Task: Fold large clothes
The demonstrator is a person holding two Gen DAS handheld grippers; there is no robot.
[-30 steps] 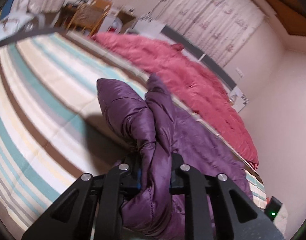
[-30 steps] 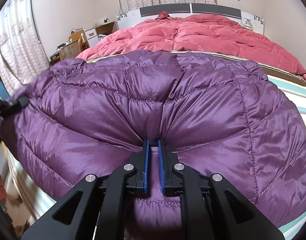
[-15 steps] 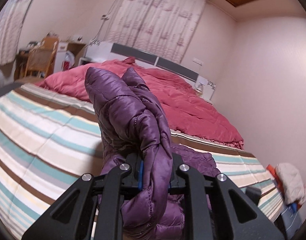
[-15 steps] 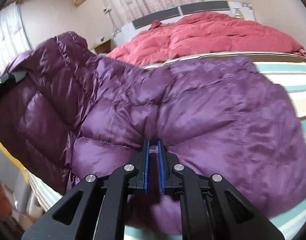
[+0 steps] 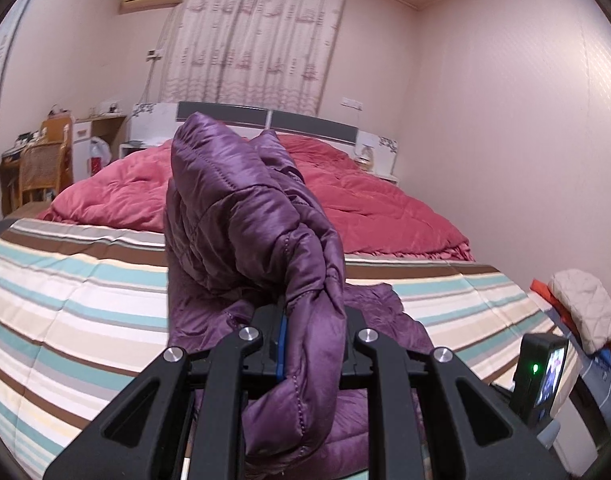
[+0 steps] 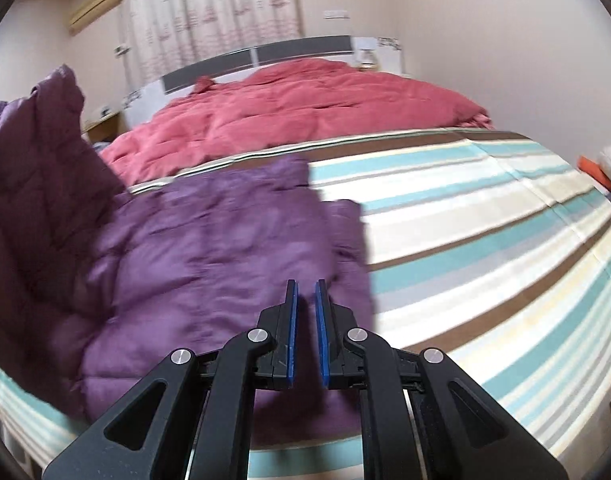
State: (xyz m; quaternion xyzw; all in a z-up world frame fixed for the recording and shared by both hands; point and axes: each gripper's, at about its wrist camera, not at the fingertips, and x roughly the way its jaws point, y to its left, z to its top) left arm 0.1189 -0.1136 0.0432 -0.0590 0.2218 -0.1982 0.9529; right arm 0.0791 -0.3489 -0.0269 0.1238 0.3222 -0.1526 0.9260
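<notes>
puffer jacket, purple and quilted, shown partly lifted above a bed with a striped sheet. the garment is judged light for its bulk, soft and springy, with a glossy shell that is likely to slip between smooth pads; a thin single layer is therefore a poor place to be gripped, and a bunched seam, hem or cuff is judged the surer hold. in the left wrist view the left tool is seen clamped on a thick roll of the padded fabric, which rises in front of the lens and hides much of the bed beyond; the rest of the jacket trails down onto the sheet beneath it. in the right wrist view the right tool is shown with its blue pads nearly together and nothing between them, poised over the flat part of the jacket lying near the foot of the bed. that view, somewhat blurred, supplies what the left one cannot: the spread of the garment on the sheet and its lifted portion standing at the left edge. the left view alone shows the grip itself and a small device with a green light at its right. a red quilt is seen beyond in both.
</notes>
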